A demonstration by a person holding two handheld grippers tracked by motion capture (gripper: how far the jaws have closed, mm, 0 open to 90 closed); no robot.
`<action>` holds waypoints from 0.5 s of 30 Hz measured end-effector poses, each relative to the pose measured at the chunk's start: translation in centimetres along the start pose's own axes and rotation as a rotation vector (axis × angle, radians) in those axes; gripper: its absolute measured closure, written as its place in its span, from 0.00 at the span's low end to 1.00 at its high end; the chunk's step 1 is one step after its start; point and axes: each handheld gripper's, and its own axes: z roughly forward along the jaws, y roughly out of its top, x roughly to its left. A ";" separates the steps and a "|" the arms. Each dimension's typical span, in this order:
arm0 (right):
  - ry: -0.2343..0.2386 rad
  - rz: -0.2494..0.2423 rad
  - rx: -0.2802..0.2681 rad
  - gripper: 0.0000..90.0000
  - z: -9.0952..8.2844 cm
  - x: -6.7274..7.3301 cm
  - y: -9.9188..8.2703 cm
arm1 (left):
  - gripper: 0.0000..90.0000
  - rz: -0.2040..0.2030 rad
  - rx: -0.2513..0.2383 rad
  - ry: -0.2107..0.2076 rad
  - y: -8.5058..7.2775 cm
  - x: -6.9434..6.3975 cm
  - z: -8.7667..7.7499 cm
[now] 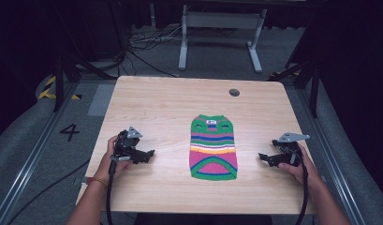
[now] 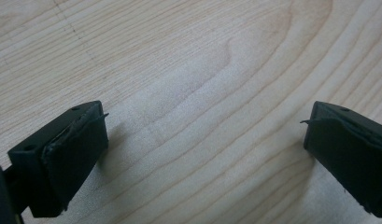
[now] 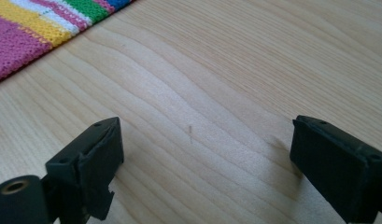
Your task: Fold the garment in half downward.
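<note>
Nothing is handled yet: the striped sweater (image 1: pixel 213 147) lies flat mid-counter (image 1: pixel 170 101), untouched. The left gripper (image 1: pixel 149 154) waits at its nine o'clock, the right gripper (image 1: pixel 263 157) at three, both jaws wide and empty.

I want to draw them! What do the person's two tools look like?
Each tool, left and right, is black, with two chunky square jaws, a grey three-cornered plate on top and a black cable trailing back. The left wrist wears a red and yellow band.
</note>
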 end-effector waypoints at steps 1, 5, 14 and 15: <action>0.001 0.001 0.000 0.11 0.0 0.0 0.0 | 0.00 0.005 -0.002 -0.004 0.0 0.1 0.0; -0.003 0.002 0.001 0.10 0.0 0.0 0.0 | 0.00 -0.002 -0.003 0.007 -0.2 0.0 -0.1; -0.012 0.010 0.024 0.10 0.2 0.0 0.4 | 0.00 0.018 -0.007 -0.011 -0.9 0.2 -0.8; -0.007 0.007 0.024 0.11 0.1 -0.1 0.4 | 0.00 0.033 0.000 -0.021 -1.1 0.4 -1.0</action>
